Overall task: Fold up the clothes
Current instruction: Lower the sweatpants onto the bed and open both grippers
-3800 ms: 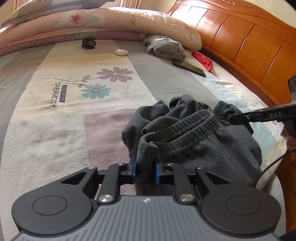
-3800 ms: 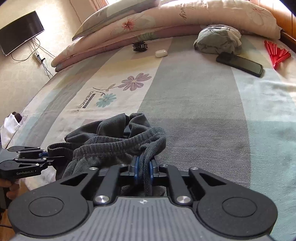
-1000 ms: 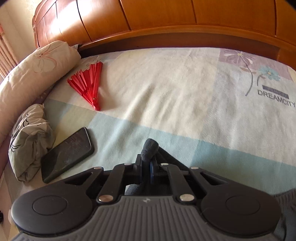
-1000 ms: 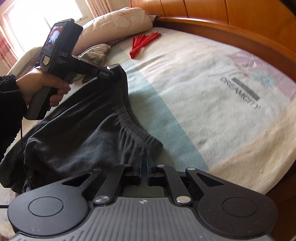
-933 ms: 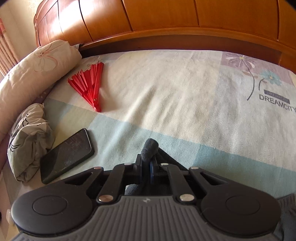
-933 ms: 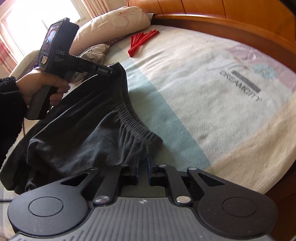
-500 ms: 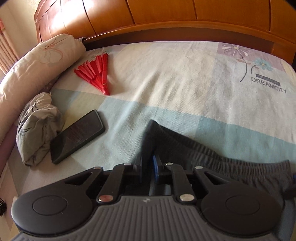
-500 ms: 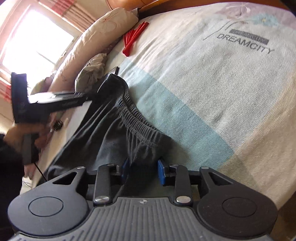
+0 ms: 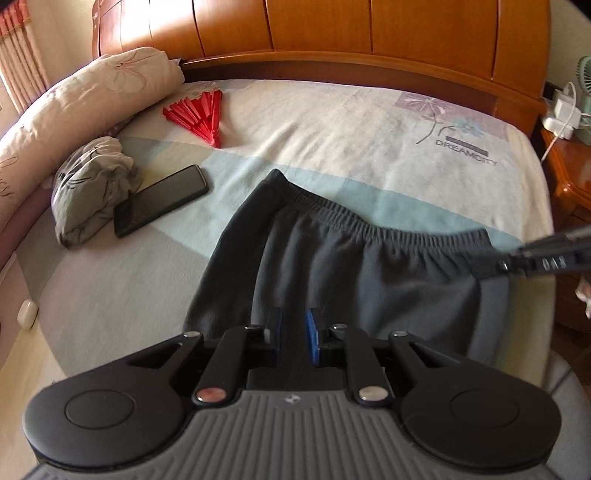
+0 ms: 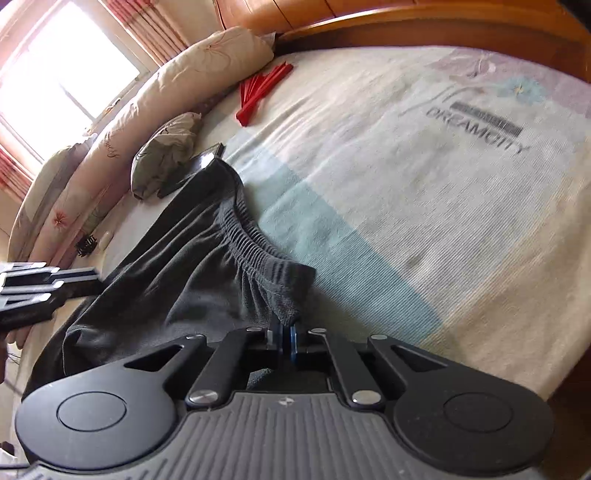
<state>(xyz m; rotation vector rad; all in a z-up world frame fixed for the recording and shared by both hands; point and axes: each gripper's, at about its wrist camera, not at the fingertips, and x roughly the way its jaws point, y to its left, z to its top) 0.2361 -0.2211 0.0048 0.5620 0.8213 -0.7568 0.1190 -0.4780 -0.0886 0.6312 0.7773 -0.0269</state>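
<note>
Lying spread across the bed (image 9: 332, 122), the dark grey trousers (image 9: 351, 266) have their elastic waistband turned toward the wooden headboard (image 9: 332, 33). With the trousers as landmark: the right gripper (image 10: 283, 338) is clamped tight on the waistband corner nearest the bed's edge, cloth pinched between its pads. The left gripper (image 9: 293, 338) hovers above the trousers' other side with its jaws opening; fabric lies beneath the gap, but the pads do not press it. Just beyond the far waistband corner lies a black phone (image 9: 160, 199), and next to that a crumpled grey bundle of cloth (image 9: 92, 184). Further from the trousers, toward the headboard, a red folding fan (image 9: 199, 114) rests beside a long floral pillow (image 9: 85, 99). Printed lettering, "DREAMCITY" (image 9: 467, 149), marks the bedspread past the waistband, well apart from the trousers.
</note>
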